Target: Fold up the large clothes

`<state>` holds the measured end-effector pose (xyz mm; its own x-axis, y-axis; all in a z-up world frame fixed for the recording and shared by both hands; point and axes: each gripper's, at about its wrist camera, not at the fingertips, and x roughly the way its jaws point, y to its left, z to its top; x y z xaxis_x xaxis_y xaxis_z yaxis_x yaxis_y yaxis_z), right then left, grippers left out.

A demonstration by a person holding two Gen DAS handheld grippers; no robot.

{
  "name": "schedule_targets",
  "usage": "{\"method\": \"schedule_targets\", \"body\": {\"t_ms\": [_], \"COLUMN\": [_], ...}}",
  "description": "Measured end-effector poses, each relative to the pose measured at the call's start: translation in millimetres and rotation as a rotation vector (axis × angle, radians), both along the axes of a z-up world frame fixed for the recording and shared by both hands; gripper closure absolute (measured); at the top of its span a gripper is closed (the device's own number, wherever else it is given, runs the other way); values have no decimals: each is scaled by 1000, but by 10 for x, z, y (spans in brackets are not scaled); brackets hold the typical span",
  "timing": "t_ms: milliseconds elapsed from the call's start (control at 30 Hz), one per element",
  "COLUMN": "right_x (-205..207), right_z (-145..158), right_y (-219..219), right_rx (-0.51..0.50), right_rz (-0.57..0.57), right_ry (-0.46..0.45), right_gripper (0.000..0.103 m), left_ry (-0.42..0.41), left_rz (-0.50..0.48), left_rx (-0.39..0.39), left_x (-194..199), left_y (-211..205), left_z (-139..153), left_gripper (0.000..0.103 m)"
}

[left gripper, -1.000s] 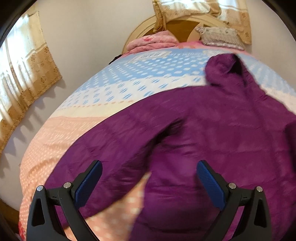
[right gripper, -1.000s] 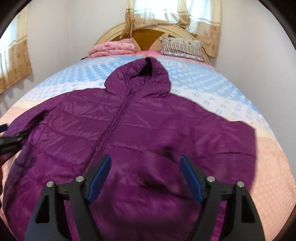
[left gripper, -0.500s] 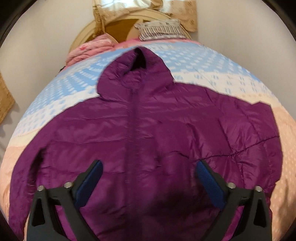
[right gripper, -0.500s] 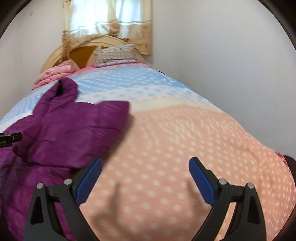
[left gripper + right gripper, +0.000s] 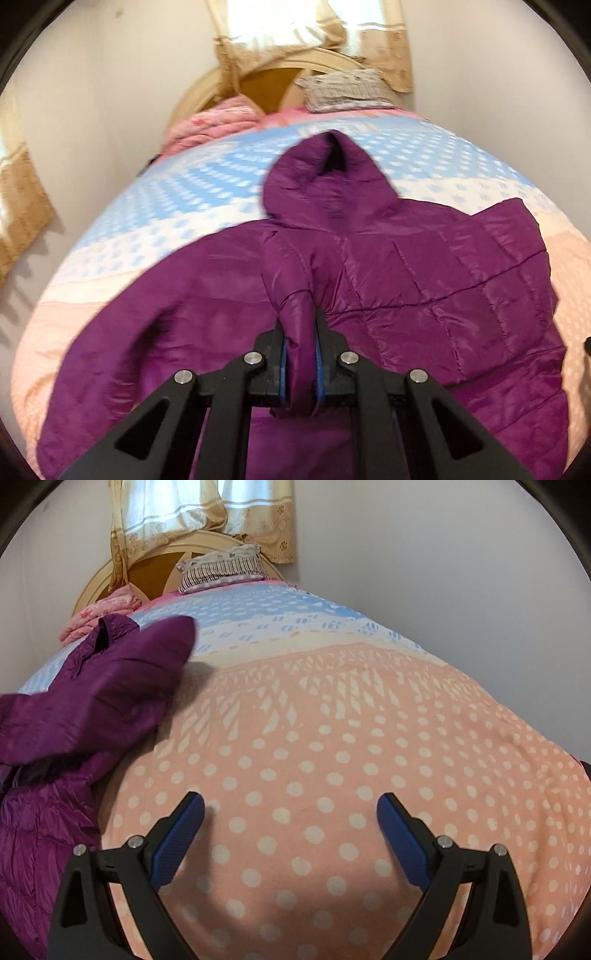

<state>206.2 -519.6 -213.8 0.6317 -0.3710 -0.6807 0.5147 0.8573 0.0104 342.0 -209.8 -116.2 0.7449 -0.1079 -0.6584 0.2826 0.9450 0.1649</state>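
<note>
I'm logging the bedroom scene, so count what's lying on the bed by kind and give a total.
Purple hooded jacket: 1
Folded pink blanket: 1
Striped pillow: 1
Total: 3

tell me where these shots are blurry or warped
Left wrist view: motion blur smears the bedspread dots and jacket hood; the left tool stays sharp. Right wrist view: the jacket sleeve is blurred, near dots crisp. Both: fisheye bulges the bed, dark corner vignette.
</note>
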Motion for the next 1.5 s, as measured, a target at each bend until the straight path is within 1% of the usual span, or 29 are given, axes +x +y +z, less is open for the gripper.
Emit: {"method": "schedule_targets", "body": {"t_ms": [67,133,167,233,300,333,367,400,433,467,500,533,567,667,733,800,833,900,967,1033,1067,1133,1167,1200,1267,1333,1400,1433,1500], "right_x": [36,71,79,88,80,72,53,42,58,89,141,194,306,665,1040,1373,1561,1809,2001,2107,2093,2110,2111,2103,2080,1953,1806,1719,1533], "right_z": [-17,-26,-30,-38,-35,-22,5,43,87,124,201,263,354,536,627,625,597,517,382,246,140,-93,-147,-131,-50,106,280,358,484], "right_y": [23,53,63,75,78,83,93,103,116,132,157,182,206,261,303,367,412,473,583,674,717,777,780,779,709,640,627,622,676], "right_rx": [-12,-29,-37,-50,-54,-50,-39,-17,7,15,16,11,3,-1,11,2,-13,-8,-7,0,11,13,4,5,40,75,86,90,116], "right_rz": [4,6,7,6,13,27,49,73,98,113,132,146,167,207,242,248,256,269,306,336,353,375,379,378,369,351,325,314,317], "right_ry": [21,41,49,59,56,47,32,19,17,19,8,-3,-18,-58,-92,-75,-57,-28,12,51,69,126,125,115,107,79,42,19,-25], "right_gripper": [4,3,3,3,3,3,9,27,40,61,68,69,70,70,70,70,70,70,70,70,70,70,69,69,69,68,58,56,51], "left_ry": [-20,-30,-25,-4,25,51,66,69,55,26,-7,-35,-59,-106,-114,-103,-95,-83,-61,-8,4,13,19,26,42,28,-21,-54,-77], "left_rz": [31,53,64,85,102,118,134,150,161,182,212,247,279,356,360,357,359,381,411,442,443,441,441,439,436,436,429,414,371], "left_rx": [18,59,83,112,132,144,154,156,149,145,151,163,166,165,127,124,141,248,354,414,411,349,328,319,298,227,184,162,137], "left_x": [-24,-32,-20,23,125,186,192,205,196,188,192,209,221,276,346,393,454,606,733,816,824,806,810,815,801,696,545,470,410], "left_y": [150,239,277,321,336,348,380,418,448,498,548,592,638,683,640,564,525,419,413,551,625,721,751,767,785,853,816,791,697], "left_z": [-26,-110,-203,-369,-528,-606,-634,-636,-606,-549,-491,-441,-389,-239,-124,-86,-107,-262,-497,-773,-848,-868,-848,-838,-798,-620,-431,-320,-231], "left_gripper": [93,93,93,90,89,84,75,71,63,48,39,25,23,23,22,21,20,20,20,20,20,19,19,19,20,20,20,19,18]}}
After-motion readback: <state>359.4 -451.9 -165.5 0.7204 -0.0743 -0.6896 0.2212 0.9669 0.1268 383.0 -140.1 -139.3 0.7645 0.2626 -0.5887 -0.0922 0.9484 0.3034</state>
